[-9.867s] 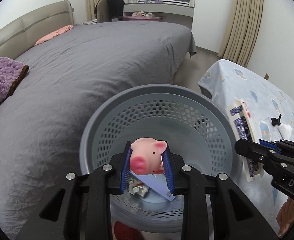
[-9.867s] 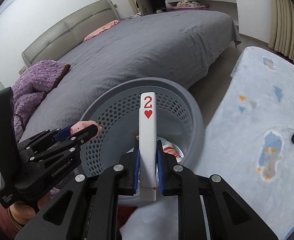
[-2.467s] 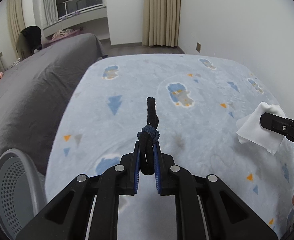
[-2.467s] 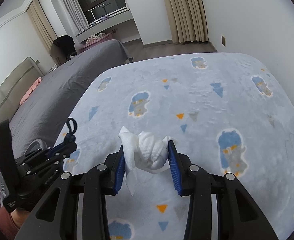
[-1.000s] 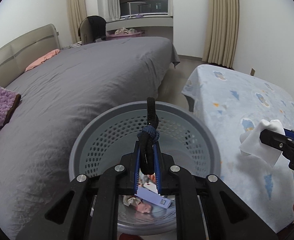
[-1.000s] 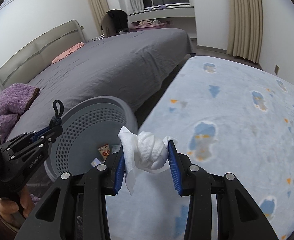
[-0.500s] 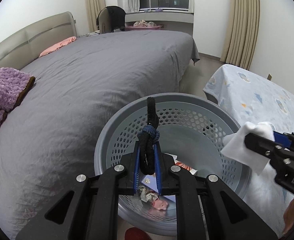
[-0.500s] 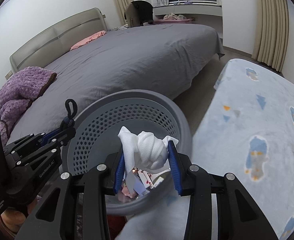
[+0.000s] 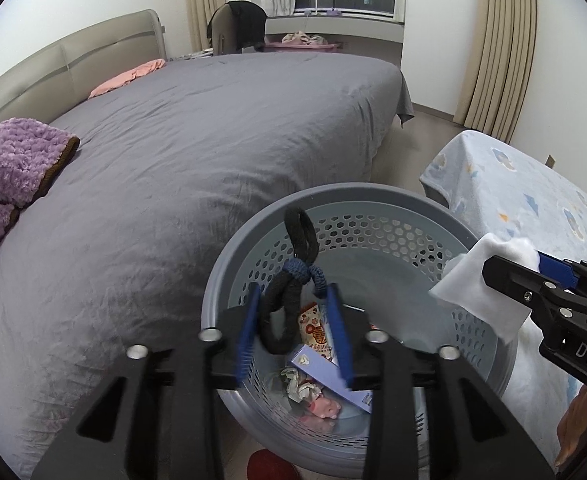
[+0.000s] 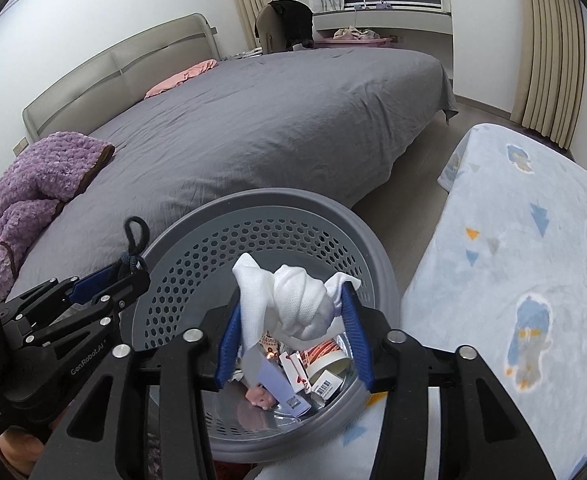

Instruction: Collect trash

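Note:
A round grey perforated basket (image 9: pixel 373 194) stands on the floor beside the bed, holding a pink pig toy (image 9: pixel 325 410), a card box (image 9: pixel 325 376) and wrappers. My left gripper (image 9: pixel 294 300) hangs over the basket's near left side with its jaws opening. A black hair tie with a blue knot (image 9: pixel 289 308) sits slack between its pads. My right gripper (image 10: pixel 293 296) is above the basket (image 10: pixel 293 196) too, jaws opening. A crumpled white tissue (image 10: pixel 297 308) rests loosely between its blue pads. The tissue (image 9: pixel 481 280) also shows at the right of the left wrist view.
A wide grey bed (image 9: pixel 213 140) fills the left and far side, with a purple blanket (image 9: pixel 9 160) on it. A light blue patterned cover (image 9: pixel 533 200) lies to the right of the basket. Something red (image 9: pixel 269 466) is on the floor under the basket's near edge.
Both grippers came over the basket from the right. In the last half second both sets of jaws spread apart, the hair tie sprang into loose loops, and the tissue loosened.

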The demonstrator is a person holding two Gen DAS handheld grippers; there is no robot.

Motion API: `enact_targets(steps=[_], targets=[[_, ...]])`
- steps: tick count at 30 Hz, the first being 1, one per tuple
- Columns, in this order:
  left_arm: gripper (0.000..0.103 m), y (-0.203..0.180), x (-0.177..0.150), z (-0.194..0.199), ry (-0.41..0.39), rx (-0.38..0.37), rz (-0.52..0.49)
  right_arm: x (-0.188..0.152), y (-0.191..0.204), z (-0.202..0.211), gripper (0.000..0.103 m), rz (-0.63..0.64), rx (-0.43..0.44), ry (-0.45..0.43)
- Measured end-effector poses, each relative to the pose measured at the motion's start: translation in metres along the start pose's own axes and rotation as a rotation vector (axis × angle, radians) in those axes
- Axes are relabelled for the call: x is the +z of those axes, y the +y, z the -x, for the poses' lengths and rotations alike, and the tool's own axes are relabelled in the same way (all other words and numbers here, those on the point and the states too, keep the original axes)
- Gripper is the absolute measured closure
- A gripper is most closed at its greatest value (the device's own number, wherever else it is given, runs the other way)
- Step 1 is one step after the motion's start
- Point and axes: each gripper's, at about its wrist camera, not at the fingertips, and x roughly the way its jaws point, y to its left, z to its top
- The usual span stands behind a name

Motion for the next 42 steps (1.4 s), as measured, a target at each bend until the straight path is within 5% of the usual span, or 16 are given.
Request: enact_targets(steps=[2,3,22,42], targets=[[0.041,0.0006,-0.0001,0.0023,-0.011,0.006,0.001,0.0006,-0.0009,0.0010,0.048,0.000,-0.004,-0.006],[0.038,0.0010,-0.0002,0.0038,-0.019,0.012,0.002,0.0006,-0.0011,0.0013,0.048,-0.001,-0.006,-0.006],[0.012,0.0048,0.0001,0.0060,-0.024,0.036,0.020,-0.0037,-0.0031,0.0007,0.048,-0.018,-0.021,0.007],[0.007,0.0089,0.0007,0.0068,-0.018,0.055,0.042,-0.0061,-0.0045,0.0023,0.044,-0.026,-0.043,0.005]])
